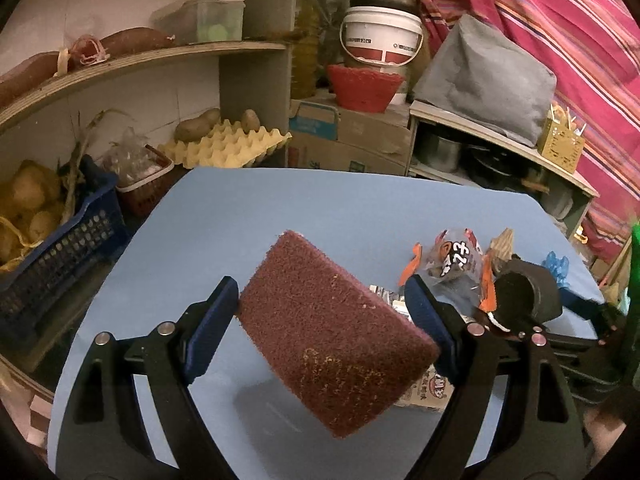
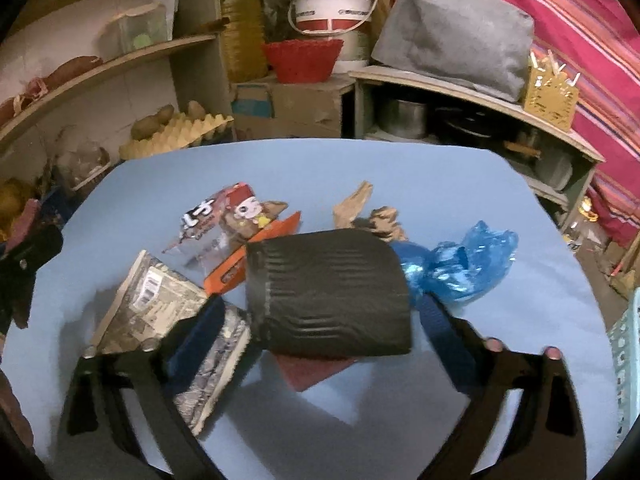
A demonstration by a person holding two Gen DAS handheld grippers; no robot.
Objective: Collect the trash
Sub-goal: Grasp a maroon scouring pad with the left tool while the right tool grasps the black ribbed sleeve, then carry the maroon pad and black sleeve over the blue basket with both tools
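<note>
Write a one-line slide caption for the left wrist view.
Left gripper holds a maroon scouring pad above the blue table.

The blue table point(image 2: 320, 168) is bare on its far side, just behind the snack wrapper point(image 2: 224, 216), but wrappers and a blue bag point(image 2: 472, 264) crowd its middle.

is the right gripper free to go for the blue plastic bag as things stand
Probably not yet. The right gripper has a black ribbed cup between its fingers, filling the gap. The blue plastic bag lies just beyond on the table, with nothing else blocking it.
</note>
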